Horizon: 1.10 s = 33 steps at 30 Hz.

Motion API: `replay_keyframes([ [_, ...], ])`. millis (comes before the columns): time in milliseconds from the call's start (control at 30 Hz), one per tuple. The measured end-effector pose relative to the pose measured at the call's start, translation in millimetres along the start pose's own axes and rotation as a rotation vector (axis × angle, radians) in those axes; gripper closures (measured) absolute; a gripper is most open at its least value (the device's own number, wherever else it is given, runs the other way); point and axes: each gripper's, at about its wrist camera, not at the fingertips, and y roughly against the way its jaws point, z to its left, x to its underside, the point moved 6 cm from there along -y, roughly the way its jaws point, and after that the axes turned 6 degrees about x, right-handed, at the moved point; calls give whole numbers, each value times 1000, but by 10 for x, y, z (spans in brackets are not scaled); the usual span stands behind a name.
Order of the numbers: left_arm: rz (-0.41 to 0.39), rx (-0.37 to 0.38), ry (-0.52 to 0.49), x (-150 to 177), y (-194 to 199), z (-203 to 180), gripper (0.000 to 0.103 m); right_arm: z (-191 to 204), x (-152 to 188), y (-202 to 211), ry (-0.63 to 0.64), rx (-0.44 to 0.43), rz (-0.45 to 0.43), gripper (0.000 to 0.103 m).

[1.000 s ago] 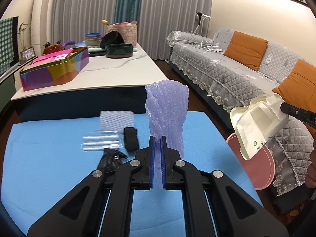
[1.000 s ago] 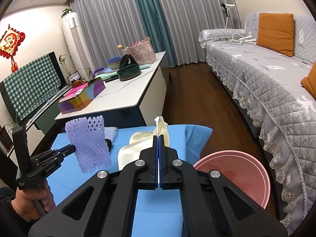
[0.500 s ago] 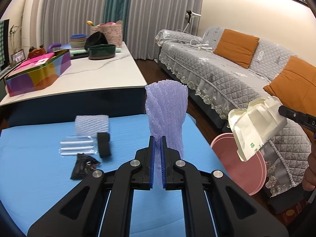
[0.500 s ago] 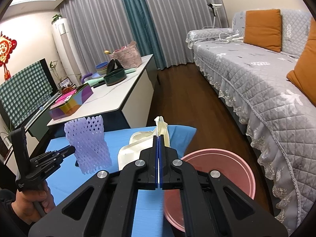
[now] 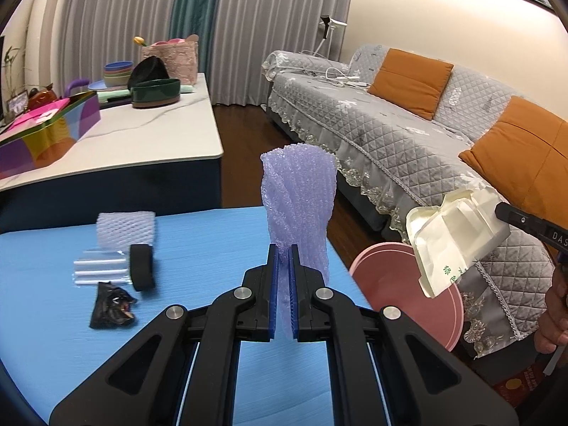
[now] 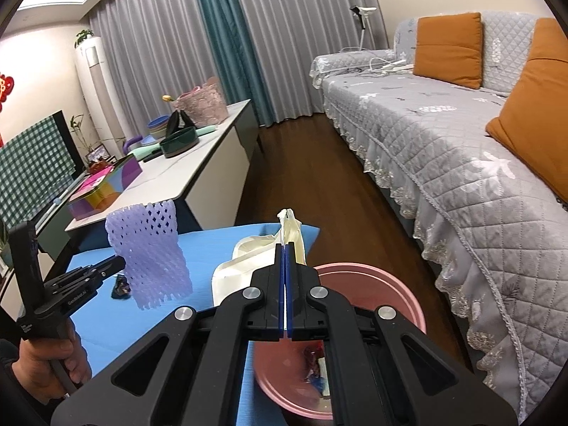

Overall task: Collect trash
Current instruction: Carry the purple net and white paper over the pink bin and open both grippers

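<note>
With my left gripper (image 5: 283, 277) I am gripping the purple foam net (image 5: 300, 206) over the blue table (image 5: 213, 234), and my right gripper (image 6: 286, 277), clamping the cream bag (image 6: 248, 262), is now coming above the pink bin (image 6: 390, 284), so dropping is near.

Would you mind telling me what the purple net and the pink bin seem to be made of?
The purple net looks like soft foam mesh with a matte finish: diamond holes show through it and it stands limply in the left gripper. The pink bin seems moulded plastic, with a smooth, slightly glossy rim.
</note>
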Motion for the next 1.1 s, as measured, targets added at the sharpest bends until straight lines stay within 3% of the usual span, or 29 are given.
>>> replay_keyframes([
  [333,16,47,-25,13,-232,-383,97,-321,44,-28,67,176,-55,102],
  [600,39,84,-52,62,-486,-732,97,-464,184,-177,128,264,-34,102],
  [1100,143,122,-114,422,-1003,-1131,97,-645,350,-347,139,325,33,101],
])
